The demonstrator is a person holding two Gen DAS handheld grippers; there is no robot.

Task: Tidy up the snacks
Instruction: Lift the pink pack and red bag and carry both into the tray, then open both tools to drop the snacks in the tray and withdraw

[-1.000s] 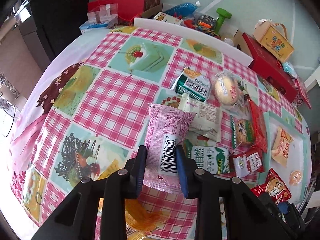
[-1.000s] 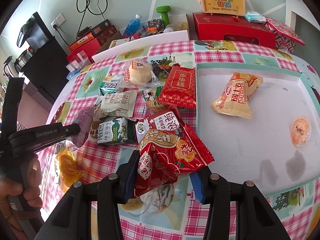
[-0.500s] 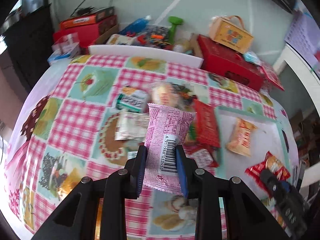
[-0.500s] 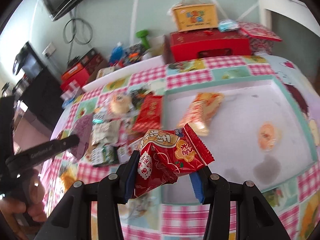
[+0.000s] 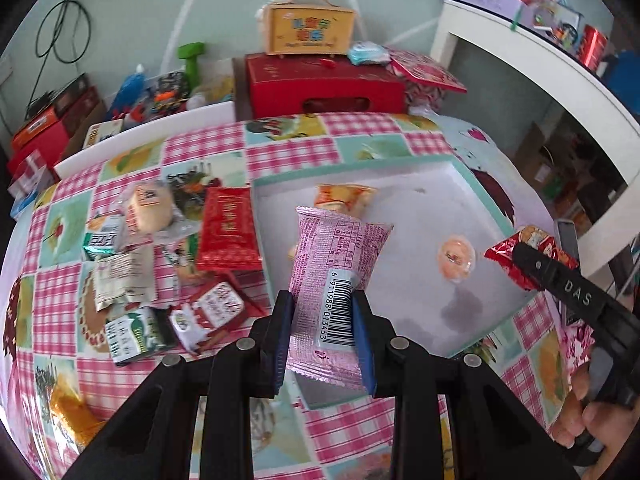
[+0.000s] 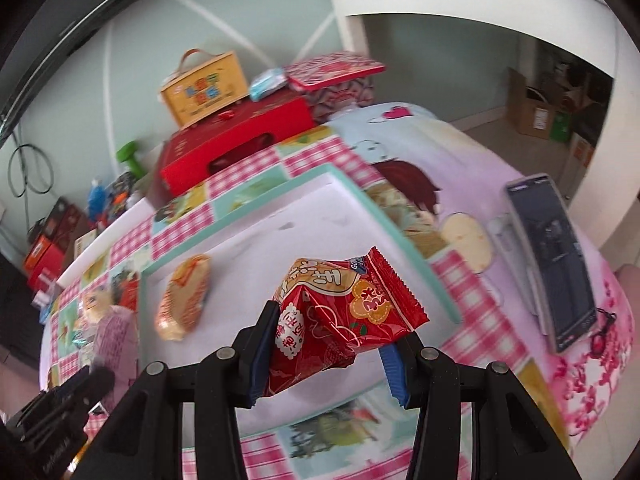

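Snacks are the job here, and two are up in the air. The left gripper [image 5: 323,328] has its fingers clamped on a pink snack packet [image 5: 338,276], held above the near side of the white tray [image 5: 460,184]. The right gripper [image 6: 326,344] has its fingers clamped on a red snack packet [image 6: 344,316], above the near right part of the same tray.

What could go wrong? The pink packet is held only by its lower half, so it could slip out and land on the tray's near edge. The two packets could also bump if both drop close together. The red packet is puffy and crinkled, so it might slide when let go.

An orange packet [image 5: 344,198] and a round jelly cup [image 5: 457,258] already lie in the tray. More snacks sit in a pile on the surface's left side. A checked cloth [image 5: 192,152] covers it. A phone [image 6: 556,256] lies near its right edge. Behind the far edge stand a red box [image 5: 324,88] and a yellow box [image 5: 310,32].
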